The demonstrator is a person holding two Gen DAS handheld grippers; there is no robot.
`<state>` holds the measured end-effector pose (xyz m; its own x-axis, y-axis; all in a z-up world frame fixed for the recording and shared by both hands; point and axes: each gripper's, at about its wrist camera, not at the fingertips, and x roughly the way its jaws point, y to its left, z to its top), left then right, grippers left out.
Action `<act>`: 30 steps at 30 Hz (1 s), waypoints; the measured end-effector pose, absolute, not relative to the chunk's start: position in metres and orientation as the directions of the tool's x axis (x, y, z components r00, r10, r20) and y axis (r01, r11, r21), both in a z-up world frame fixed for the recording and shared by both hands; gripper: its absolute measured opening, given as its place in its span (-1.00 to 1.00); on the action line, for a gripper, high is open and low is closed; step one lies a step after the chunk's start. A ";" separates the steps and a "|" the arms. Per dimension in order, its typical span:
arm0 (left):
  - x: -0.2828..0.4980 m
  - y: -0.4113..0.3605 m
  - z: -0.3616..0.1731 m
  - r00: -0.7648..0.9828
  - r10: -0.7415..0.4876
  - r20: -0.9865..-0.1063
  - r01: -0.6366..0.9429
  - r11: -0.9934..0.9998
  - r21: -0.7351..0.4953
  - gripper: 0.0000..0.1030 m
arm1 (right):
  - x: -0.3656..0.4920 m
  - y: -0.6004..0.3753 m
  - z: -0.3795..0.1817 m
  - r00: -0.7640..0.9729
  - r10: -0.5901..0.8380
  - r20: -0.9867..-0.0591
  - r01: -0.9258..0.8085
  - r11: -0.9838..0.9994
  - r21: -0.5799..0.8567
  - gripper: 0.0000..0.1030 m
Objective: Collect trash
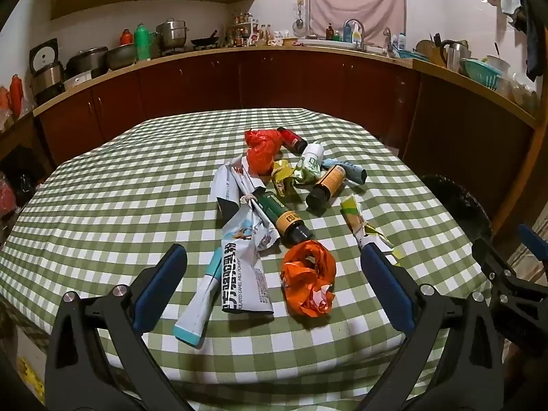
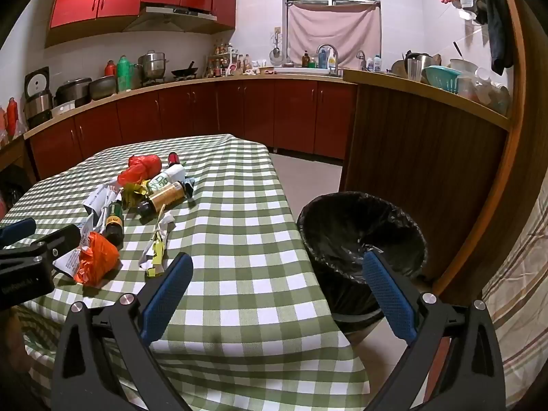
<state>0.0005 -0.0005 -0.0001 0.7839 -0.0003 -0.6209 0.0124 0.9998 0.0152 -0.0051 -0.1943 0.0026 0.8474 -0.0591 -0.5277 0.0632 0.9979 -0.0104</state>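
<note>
Both sets of jaws stand wide apart and hold nothing. Our left gripper (image 1: 274, 284) hangs over the near edge of the checked table (image 1: 102, 205), and the litter lies straight ahead of it, between and beyond its fingers. Our right gripper (image 2: 277, 291) sits off the table's right corner, with its left finger over the cloth and its right finger over the black-lined bin (image 2: 359, 236), which stands on the floor just beside the table.

Nearest the left jaws are two pieces. The crumpled orange bag (image 1: 308, 277) lies a little right of the gap's middle; it is a rough ball with no real long axis, so we judge it can be pinched from any side. The white milk-powder packet (image 1: 245, 274) lies left of centre, with its long axis running away from us and leaning slightly right, almost in line with the fingers. Beside it, the teal-edged pouch (image 1: 202, 301) lies the same way, its near end pointing at us.

Farther on, the green bottle (image 1: 281, 215) slants with its dark cap toward us and to the right. The folded yellow wrapper (image 1: 356, 219) runs from far left to near right and ends close to the left gripper's right finger.

We judge the left hand is nearer to all of this, while the right hand is nearer to the bin. The packet would need a grip across its width, which the jaws already roughly allow.
</note>
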 end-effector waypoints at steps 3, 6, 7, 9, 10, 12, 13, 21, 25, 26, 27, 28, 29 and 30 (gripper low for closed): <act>0.001 -0.002 0.000 0.793 0.009 -0.609 0.012 0.999 0.030 0.92 | -0.005 -0.195 0.003 0.847 -0.060 -0.529 0.063 0.998 -0.012 0.88; 0.000 -0.002 0.000 0.798 0.013 -0.603 0.005 1.000 0.029 0.92 | -0.006 -0.195 0.004 0.848 -0.060 -0.527 0.064 0.998 -0.011 0.88; 0.000 -0.002 0.000 0.797 0.012 -0.604 0.007 1.000 0.028 0.92 | -0.006 -0.196 0.004 0.848 -0.060 -0.527 0.064 0.998 -0.010 0.88; -0.002 -0.003 0.002 0.799 0.012 -0.601 0.007 1.000 0.030 0.92 | -0.005 -0.196 0.004 0.848 -0.060 -0.527 0.065 0.998 -0.009 0.88; -0.004 -0.003 0.003 0.800 0.013 -0.600 0.007 1.000 0.031 0.92 | -0.006 -0.195 0.005 0.848 -0.061 -0.527 0.064 0.998 -0.012 0.88; -0.003 -0.001 0.002 0.801 0.014 -0.598 0.006 1.000 0.031 0.92 | -0.006 -0.196 0.005 0.848 -0.059 -0.526 0.063 0.998 -0.011 0.88; -0.003 -0.002 0.002 0.801 0.015 -0.598 0.005 0.999 0.032 0.92 | -0.006 -0.196 0.005 0.848 -0.059 -0.526 0.063 0.998 -0.011 0.88; -0.001 0.001 0.000 0.796 0.020 -0.604 -0.002 1.000 0.030 0.92 | -0.005 -0.197 0.004 0.849 -0.059 -0.525 0.064 0.998 -0.009 0.88; -0.001 0.002 -0.001 0.794 0.021 -0.607 -0.004 1.000 0.029 0.92 | -0.005 -0.197 0.003 0.848 -0.059 -0.526 0.064 0.998 -0.009 0.88; 0.000 0.002 -0.002 0.793 0.021 -0.608 -0.003 1.000 0.029 0.92 | -0.005 -0.197 0.003 0.848 -0.059 -0.526 0.064 0.998 -0.009 0.88; 0.000 0.002 -0.002 0.793 0.021 -0.609 -0.004 1.000 0.030 0.92 | -0.005 -0.197 0.003 0.848 -0.059 -0.527 0.064 0.998 -0.008 0.88; 0.001 0.002 -0.002 0.793 0.021 -0.609 -0.004 1.000 0.030 0.92 | -0.004 -0.198 0.002 0.848 -0.059 -0.527 0.065 0.998 -0.008 0.88; 0.001 0.002 -0.003 0.793 0.021 -0.609 -0.004 1.000 0.030 0.92 | -0.004 -0.198 0.002 0.848 -0.059 -0.527 0.064 0.998 -0.008 0.88; 0.001 0.002 -0.003 0.793 0.022 -0.609 -0.005 1.000 0.031 0.92 | -0.004 -0.198 0.002 0.848 -0.059 -0.527 0.064 0.998 -0.008 0.88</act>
